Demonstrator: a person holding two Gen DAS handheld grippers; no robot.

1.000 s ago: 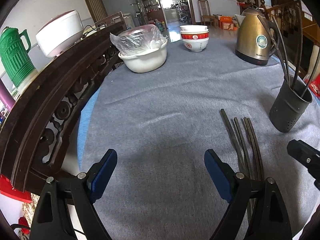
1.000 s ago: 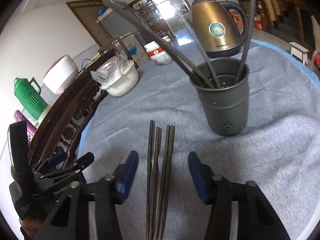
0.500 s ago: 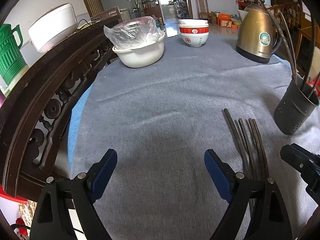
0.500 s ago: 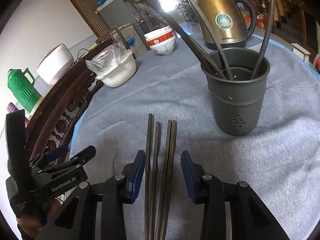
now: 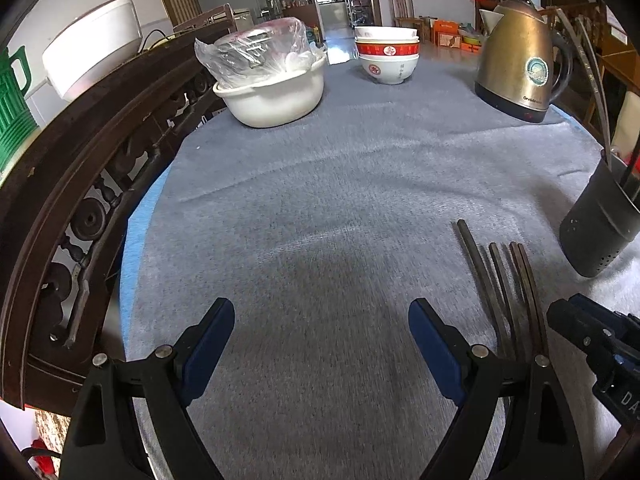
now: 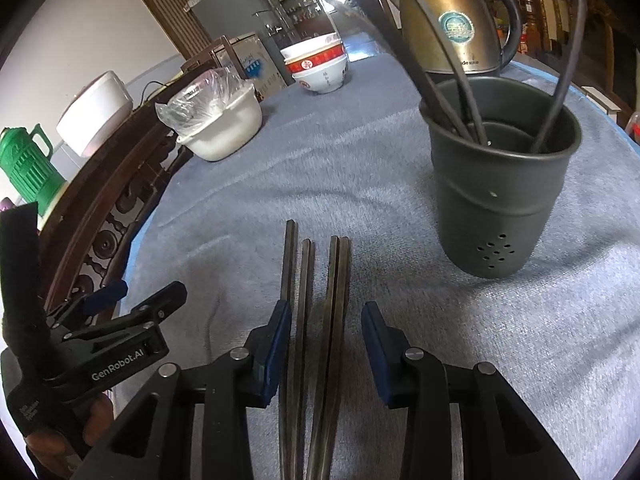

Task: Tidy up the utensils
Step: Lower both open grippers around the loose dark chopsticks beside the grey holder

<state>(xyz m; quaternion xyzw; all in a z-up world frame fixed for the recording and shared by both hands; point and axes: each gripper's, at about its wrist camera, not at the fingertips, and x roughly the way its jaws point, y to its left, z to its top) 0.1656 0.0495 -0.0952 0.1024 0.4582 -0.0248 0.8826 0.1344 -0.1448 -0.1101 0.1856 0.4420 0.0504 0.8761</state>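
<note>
Several dark chopsticks (image 6: 316, 292) lie side by side on the grey cloth, pointing away from me. My right gripper (image 6: 326, 320) sits low over them with its blue pads on either side of the bundle, partly closed but not touching it. A dark grey utensil holder (image 6: 502, 184) with several chopsticks in it stands to the right of them. In the left wrist view the chopsticks (image 5: 504, 280) lie at the right and the holder (image 5: 600, 216) at the right edge. My left gripper (image 5: 320, 332) is open and empty over bare cloth.
A white basin with a plastic bag (image 5: 272, 80), stacked red-and-white bowls (image 5: 386, 58) and a brass kettle (image 5: 520, 60) stand at the far side. A carved dark wooden rail (image 5: 80, 168) runs along the left edge of the table. The cloth (image 5: 320, 184) covers the table.
My right gripper has moved forward and down over the chopsticks and its jaws have narrowed around them. My left gripper has drifted a little and stays open.
</note>
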